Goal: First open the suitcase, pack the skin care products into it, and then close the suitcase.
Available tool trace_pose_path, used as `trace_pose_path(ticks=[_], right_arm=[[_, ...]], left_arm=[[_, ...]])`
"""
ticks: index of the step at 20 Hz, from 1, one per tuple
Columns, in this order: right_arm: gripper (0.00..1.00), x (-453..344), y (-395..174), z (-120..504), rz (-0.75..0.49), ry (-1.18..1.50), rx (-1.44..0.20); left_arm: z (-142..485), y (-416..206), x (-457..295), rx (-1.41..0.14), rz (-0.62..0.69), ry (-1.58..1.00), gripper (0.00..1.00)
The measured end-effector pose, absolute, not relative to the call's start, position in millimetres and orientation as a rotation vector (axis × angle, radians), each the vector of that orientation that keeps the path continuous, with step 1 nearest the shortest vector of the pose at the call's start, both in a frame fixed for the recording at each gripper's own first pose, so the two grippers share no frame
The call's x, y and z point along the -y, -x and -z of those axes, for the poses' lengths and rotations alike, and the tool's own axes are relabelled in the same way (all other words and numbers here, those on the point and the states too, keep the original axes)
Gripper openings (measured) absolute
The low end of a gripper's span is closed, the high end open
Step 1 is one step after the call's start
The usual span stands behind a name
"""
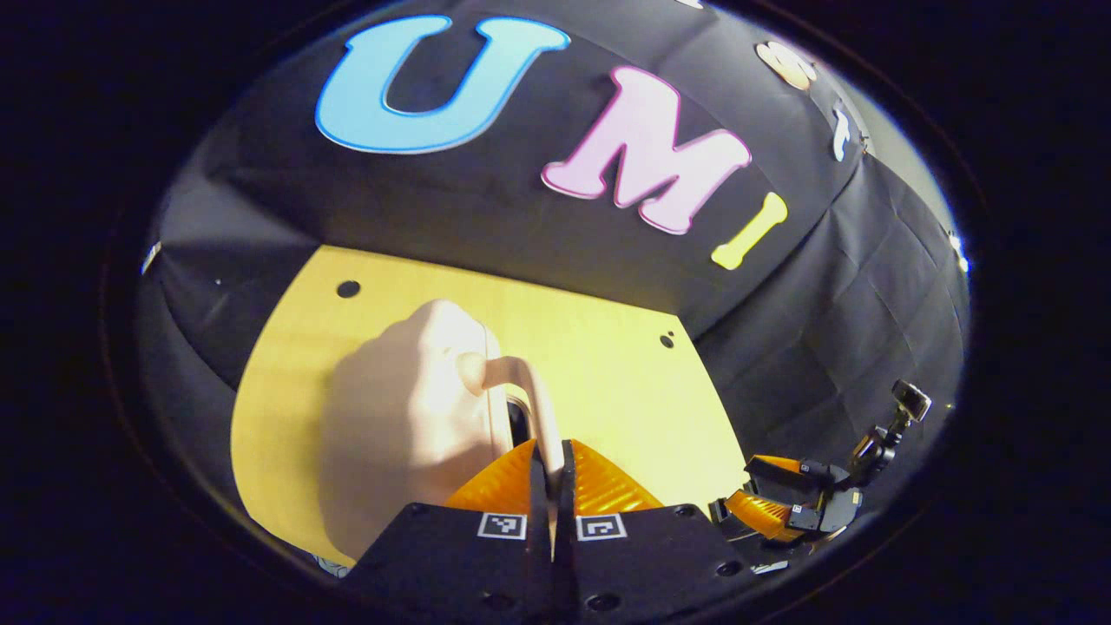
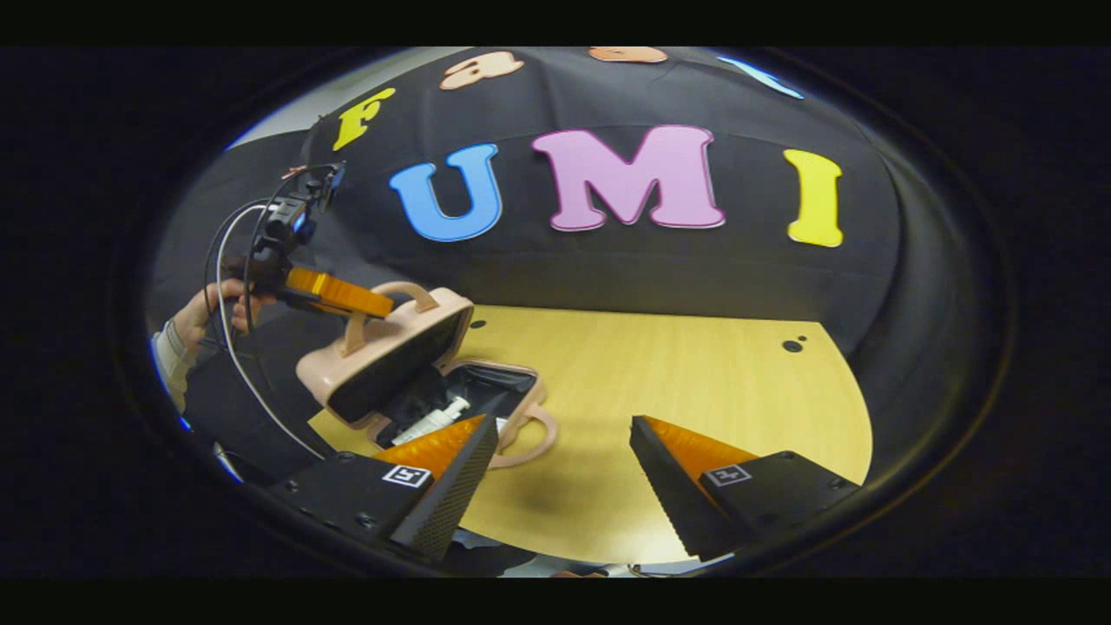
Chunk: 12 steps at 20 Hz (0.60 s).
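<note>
left gripper (image 1: pixel 555 473): fingers clenched on the thin handle (image 1: pixel 529 391) of the suitcase lid (image 1: pixel 408 417), which rises straight ahead of them.
right gripper (image 2: pixel 555 473): fingers released, holding nothing, hanging above the counter (image 2: pixel 694 382).
suitcase (image 2: pixel 408 365): on the counter, ahead and to the left of the right fingers; lid tilted half over the base.
skin care: a white bottle (image 2: pixel 434 418) lies inside the base.
key relation: the lid hangs above the base, the left hand (image 2: pixel 204 312) is on it, so closing looks like its job.
</note>
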State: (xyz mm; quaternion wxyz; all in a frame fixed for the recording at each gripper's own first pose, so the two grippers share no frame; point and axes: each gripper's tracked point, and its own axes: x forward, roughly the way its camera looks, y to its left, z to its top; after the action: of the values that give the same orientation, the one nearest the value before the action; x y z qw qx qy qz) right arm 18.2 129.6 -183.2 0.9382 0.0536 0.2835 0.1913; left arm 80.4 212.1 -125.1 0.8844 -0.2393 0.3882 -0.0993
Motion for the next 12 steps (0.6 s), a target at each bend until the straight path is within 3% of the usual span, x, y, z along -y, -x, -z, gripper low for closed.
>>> trace_pose_path(ticks=[7, 12], right_arm=[[0.98, -36.6, 20.2, 183.2, -0.216, -0.108, -0.564], [0.98, -0.8, 44.9, 189.2, -0.155, -0.094, -0.578]], left_arm=[[262.1, -93.2, -128.3, -1.035, 0.256, 0.362, 0.07], [279.4, -91.1, -115.8, -1.078, 0.248, 0.287, 0.13]])
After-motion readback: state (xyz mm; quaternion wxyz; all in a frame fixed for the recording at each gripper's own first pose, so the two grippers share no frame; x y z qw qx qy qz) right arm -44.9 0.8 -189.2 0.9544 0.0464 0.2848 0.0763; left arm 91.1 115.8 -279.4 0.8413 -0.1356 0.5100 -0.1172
